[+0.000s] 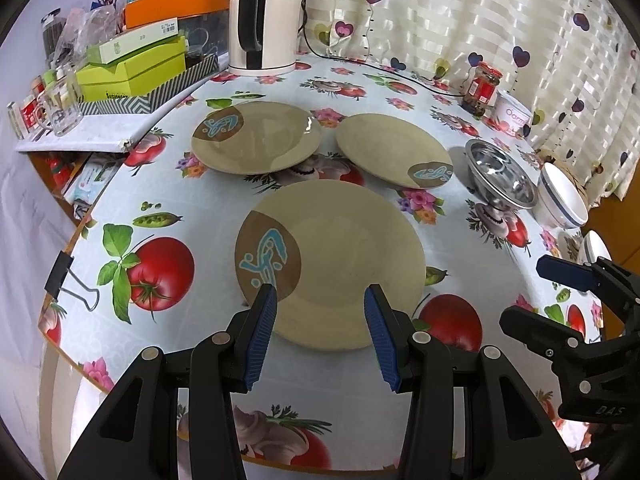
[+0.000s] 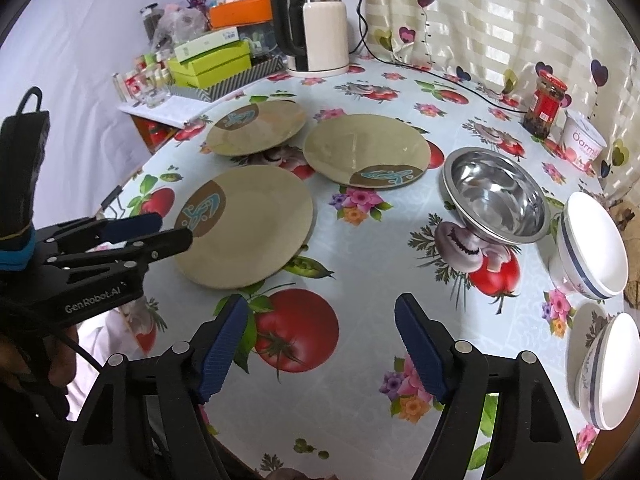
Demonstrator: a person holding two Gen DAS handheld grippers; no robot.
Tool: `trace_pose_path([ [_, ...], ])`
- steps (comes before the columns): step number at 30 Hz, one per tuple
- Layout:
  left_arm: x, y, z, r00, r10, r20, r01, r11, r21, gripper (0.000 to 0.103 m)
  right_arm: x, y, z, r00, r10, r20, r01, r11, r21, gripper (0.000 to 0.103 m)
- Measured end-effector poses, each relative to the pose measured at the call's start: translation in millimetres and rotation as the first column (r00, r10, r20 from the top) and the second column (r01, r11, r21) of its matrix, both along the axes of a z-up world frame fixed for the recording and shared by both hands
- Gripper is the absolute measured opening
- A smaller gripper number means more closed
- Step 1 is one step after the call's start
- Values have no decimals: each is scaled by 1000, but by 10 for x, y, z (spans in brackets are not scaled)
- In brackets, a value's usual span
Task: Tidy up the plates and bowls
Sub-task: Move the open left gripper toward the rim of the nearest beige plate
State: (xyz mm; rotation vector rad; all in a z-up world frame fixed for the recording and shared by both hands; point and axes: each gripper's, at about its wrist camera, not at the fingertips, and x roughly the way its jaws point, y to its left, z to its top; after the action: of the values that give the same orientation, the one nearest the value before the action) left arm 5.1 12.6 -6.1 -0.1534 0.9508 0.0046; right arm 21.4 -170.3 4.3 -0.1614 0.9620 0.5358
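Left wrist: near plate (image 1: 340,264) between fingers (image 1: 262,332)

The nearest white bowl (image 2: 612,372) is cut off by the fisheye edge.

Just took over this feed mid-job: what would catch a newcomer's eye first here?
Three tan plates lie in a triangle on the loud tomato-print tablecloth. To their right stand a shiny steel bowl and two white bowls along the table's right edge. A white kettle stands at the back.
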Motion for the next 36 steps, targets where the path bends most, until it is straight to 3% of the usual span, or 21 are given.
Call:
trace_pose_path([
  [10,66,111,-17,1000,23,2,-23,999,-25,47,132,28,-4,1000,-15,-27,15,1000,22,77],
  [26,271,377,-64,996,86,-4,-86,995,-52,47,448,309,25,999,49,-20,-49,999,-2,74],
  [36,439,621,-72,992,125,0,-125,990,-72,47,735,480,-12,996,87,-28,-87,996,-5,61],
])
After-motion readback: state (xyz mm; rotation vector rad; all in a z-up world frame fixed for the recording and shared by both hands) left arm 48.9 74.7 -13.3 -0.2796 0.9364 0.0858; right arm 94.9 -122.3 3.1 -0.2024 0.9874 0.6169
